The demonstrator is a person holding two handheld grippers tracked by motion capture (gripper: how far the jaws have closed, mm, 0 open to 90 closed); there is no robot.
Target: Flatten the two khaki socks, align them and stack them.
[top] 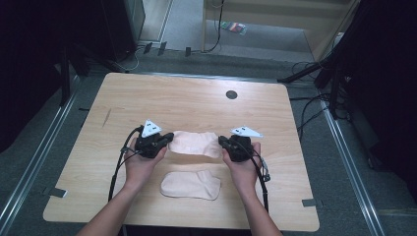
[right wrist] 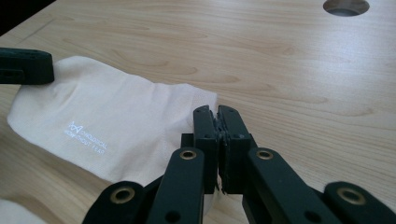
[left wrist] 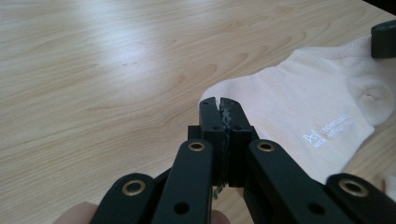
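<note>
Hand-held grippers [top: 169,139] [top: 222,141] level, facing inward, apparently pinching sock [top: 194,143] ends.

Two pale socks are counted: one sock [top: 194,143] stretched between the tools, a second sock [top: 191,185] lying flat nearer the person. Two tools are counted, the left tool [top: 169,138] and the right tool [top: 221,141]. One bench [top: 187,101] is seen, with one round hole [top: 231,94].
</note>
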